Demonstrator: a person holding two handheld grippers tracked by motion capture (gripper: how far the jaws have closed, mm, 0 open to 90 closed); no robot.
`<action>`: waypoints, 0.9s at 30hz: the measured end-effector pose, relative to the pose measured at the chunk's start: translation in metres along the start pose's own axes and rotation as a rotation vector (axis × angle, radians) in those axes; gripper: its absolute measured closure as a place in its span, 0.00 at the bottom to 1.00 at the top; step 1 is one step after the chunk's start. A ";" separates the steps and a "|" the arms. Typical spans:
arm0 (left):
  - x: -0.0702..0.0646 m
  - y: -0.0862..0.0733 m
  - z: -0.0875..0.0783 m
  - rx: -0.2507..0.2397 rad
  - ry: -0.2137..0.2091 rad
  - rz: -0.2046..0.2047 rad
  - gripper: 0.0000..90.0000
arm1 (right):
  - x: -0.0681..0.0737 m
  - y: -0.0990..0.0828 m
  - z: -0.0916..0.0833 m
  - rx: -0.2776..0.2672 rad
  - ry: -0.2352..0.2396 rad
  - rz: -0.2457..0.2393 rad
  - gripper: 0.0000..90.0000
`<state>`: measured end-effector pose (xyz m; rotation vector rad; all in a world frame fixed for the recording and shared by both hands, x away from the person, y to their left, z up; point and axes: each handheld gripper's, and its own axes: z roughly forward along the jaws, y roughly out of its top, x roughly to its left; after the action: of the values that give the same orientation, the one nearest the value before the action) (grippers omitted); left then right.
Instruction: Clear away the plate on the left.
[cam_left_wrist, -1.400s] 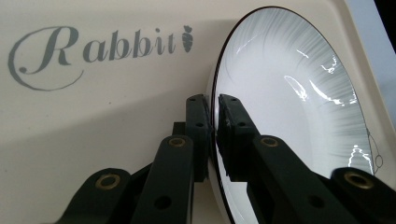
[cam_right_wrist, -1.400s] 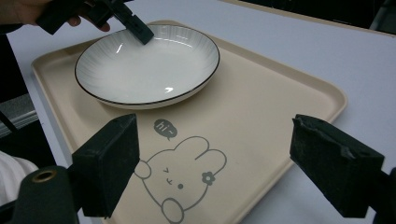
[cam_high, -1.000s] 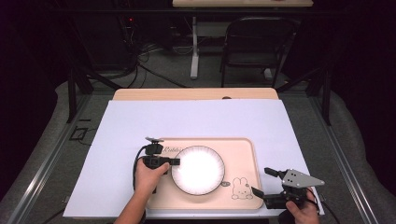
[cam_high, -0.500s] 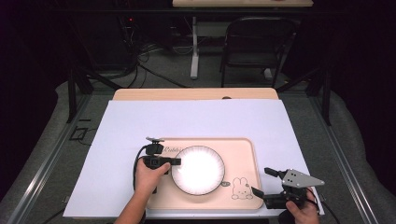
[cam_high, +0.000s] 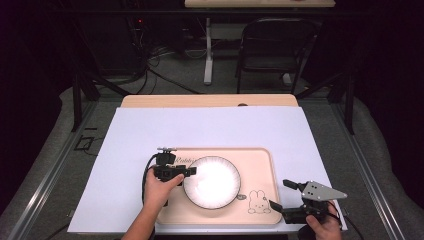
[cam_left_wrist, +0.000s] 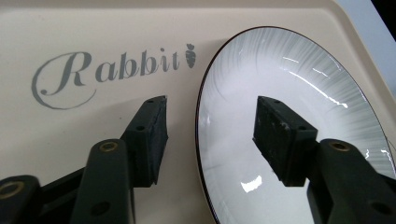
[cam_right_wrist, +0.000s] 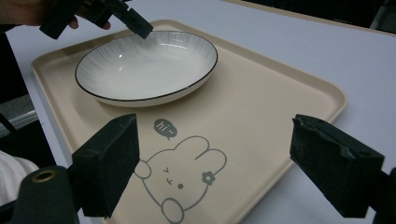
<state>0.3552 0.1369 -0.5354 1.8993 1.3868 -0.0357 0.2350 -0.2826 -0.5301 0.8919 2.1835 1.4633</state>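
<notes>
Glossy white ceramic plate (cam_high: 211, 181) with fine ribbed glaze; smooth matt beige plastic tray (cam_high: 260, 165); matt pale paper-like sheet (cam_high: 210, 127) over wooden tabletop (cam_high: 210, 100); gripper (cam_left_wrist: 210, 135) pads scuffed black.

White plate (cam_high: 212, 181) on tray (cam_high: 260, 161), left tongs (cam_high: 189, 170) seemingly open

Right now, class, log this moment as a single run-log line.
left gripper: jaws just opened, straddling plate rim, pads clear | right gripper: open, empty, over rabbit tray corner | plate: on tray

One white plate (cam_high: 211, 181), one beige tray (cam_high: 260, 160), one white sheet (cam_high: 210, 127), two claws, one chair (cam_high: 272, 45).
</notes>
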 end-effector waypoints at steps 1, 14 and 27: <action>-0.001 0.001 -0.002 -0.007 0.014 0.019 0.46 | 0.000 0.000 0.000 0.000 0.000 0.000 0.17; -0.008 0.014 -0.035 -0.080 0.086 0.099 0.44 | 0.000 0.000 0.000 -0.001 -0.001 0.000 0.17; 0.031 -0.005 -0.089 -0.184 0.191 0.031 0.43 | 0.000 0.000 0.000 -0.001 -0.002 -0.001 0.17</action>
<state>0.3281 0.2151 -0.4891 1.8066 1.4329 0.2861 0.2349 -0.2825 -0.5299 0.8909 2.1816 1.4625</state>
